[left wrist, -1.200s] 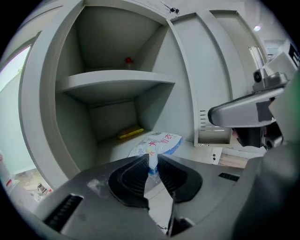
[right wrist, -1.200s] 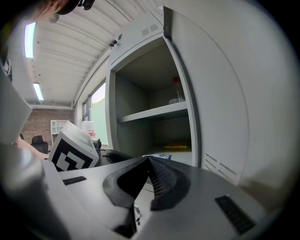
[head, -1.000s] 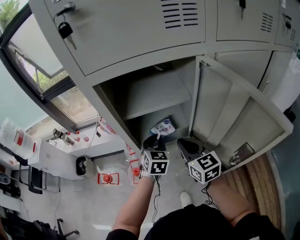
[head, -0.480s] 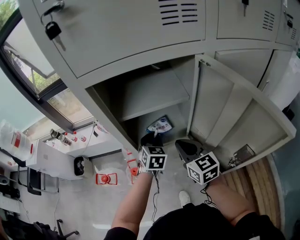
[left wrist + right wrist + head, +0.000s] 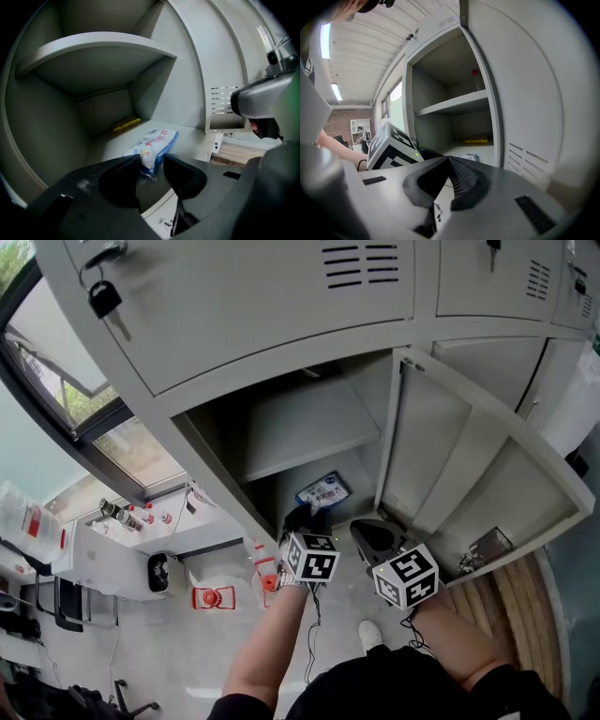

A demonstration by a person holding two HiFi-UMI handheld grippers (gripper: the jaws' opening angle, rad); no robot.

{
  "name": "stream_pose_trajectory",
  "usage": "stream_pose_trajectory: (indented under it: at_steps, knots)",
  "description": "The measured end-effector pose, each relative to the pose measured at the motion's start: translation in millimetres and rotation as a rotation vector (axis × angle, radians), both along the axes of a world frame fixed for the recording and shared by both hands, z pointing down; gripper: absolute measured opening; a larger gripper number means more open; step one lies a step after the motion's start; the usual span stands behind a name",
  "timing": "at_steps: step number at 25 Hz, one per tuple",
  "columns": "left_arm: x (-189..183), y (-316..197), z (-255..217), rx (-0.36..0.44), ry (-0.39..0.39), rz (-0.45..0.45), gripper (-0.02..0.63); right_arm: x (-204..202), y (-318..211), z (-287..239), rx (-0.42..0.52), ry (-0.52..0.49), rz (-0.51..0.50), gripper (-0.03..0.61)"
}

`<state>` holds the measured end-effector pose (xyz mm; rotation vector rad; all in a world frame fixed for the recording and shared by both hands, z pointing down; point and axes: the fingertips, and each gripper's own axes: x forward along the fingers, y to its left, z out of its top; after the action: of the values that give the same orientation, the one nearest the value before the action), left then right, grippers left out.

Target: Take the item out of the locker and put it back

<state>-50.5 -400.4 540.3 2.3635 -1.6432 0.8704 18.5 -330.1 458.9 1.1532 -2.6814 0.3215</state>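
Grey steel lockers (image 5: 281, 324) fill the wall, one door (image 5: 450, 456) swung wide on the compartment you work in. On its floor, below the bare shelf (image 5: 93, 44), lies the blue-and-white packet (image 5: 152, 145), near the front edge, with a flat yellow object (image 5: 125, 123) well behind it against the back wall.

Your left gripper (image 5: 152, 161) reaches over the sill with its jaws partly apart, the packet's near end showing in the gap between the tips. Whether they touch it cannot be told, and no squeeze shows.

Your right gripper (image 5: 449, 161) hangs outside the compartment beside the door, its ribbed jaws closed tip to tip on nothing.

By this showing the task is barely begun: the packet is not yet gripped or lifted, so the taking out and the putting back both remain.
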Motion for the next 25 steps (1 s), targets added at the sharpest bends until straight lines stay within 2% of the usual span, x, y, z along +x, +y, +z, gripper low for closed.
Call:
stream_pose_trajectory:
  at_steps: [4,13,20,25]
  knots:
    - [1,4,-2,0.018,0.011,0.011,0.175,1,2,0,0.000,0.000,0.010,0.052]
    - [2,32,-17,0.062,0.035,0.032,0.175,1,17,-3,-0.001,-0.015,0.033,0.052]
    - [-7,76,-36,0.101,0.068,0.032,0.175,-6,44,-8,0.008,-0.027,0.042,0.052]
    - [-18,120,-41,0.115,0.135,0.037,0.162,-16,73,-10,0.009,-0.031,0.043,0.052]
